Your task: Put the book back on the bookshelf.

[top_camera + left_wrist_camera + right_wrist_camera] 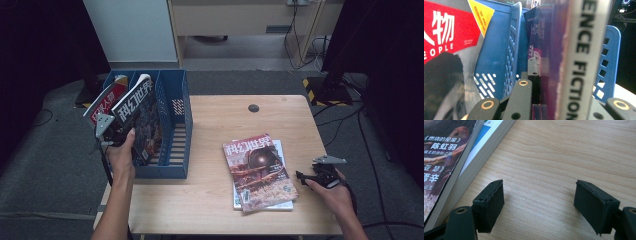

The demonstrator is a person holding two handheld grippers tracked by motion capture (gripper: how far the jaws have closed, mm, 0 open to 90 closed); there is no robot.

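Note:
A blue file rack [176, 125] stands on the left end of the wooden table [225, 115]. A red magazine [106, 100] leans in its leftmost slot. My left gripper [106, 131] is shut on the spine edge of a dark science-fiction magazine [142, 112], held upright and tilted in the middle slot. In the left gripper view the spine [584, 62] fills the jaws of the left gripper [554, 75], with the red magazine [444, 30] and a blue divider [501, 50] beside it. My right gripper [302, 176] rests open just right of a two-magazine stack [257, 170].
In the right gripper view the open right gripper [539, 197] hovers over bare wood [561, 157], the stack's edge [441, 157] at its left. A black round grommet [254, 108] sits near the table's far edge. Cables and a black stand [332, 75] lie on the floor beyond.

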